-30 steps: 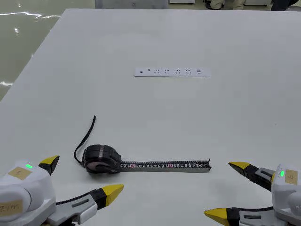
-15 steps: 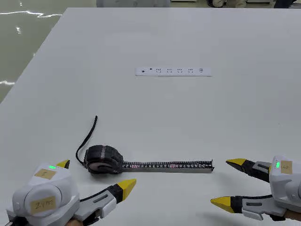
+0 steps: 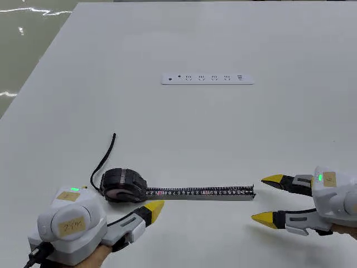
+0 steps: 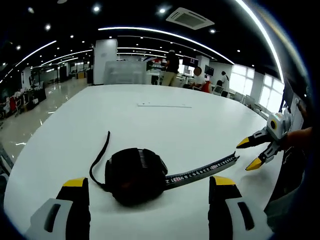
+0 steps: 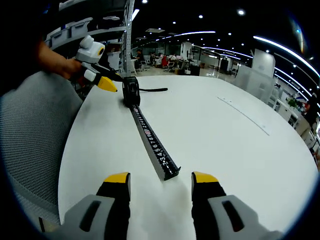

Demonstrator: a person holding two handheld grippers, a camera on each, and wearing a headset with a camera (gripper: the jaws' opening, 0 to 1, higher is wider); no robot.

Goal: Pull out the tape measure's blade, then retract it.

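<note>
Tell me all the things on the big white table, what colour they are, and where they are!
table: one, white, under everything.
power strip: one, white, far middle of the table.
tape measure: one, black, near side of the table, on the left.
blade: one, dark with printed numbers, pulled out flat from the tape measure toward the right.
strap: one, black, curling away from the tape measure.
left claw: one, yellow tips, open, close by the tape measure, not gripping it.
right claw: one, yellow tips, open, just off the blade's end.
</note>
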